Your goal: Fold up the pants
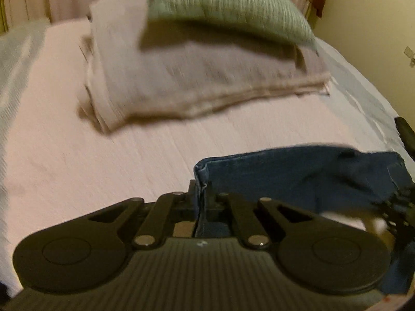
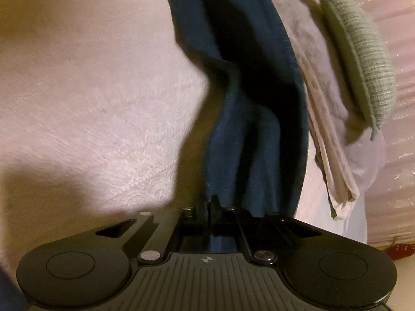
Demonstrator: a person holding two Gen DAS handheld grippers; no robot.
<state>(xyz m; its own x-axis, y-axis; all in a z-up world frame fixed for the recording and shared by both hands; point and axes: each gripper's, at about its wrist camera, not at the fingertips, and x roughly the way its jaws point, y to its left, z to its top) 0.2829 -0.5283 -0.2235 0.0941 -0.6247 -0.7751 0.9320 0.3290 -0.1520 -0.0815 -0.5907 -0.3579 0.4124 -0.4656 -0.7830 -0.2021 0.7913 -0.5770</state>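
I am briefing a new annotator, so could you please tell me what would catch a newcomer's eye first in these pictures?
The dark blue pants stand out most against the pale pink bedcover, stretched between both tongs: the left tongs are shut on a hemmed edge, the right tongs on another part. Behind them, a green ribbed cushion rests on a folded beige blanket near the head of the bed.

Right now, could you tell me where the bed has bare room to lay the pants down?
Bare pink bedcover lies between the folded blanket and the blue pants, stretching left. The head of the bed is crowded: blanket with a green pillow on top.
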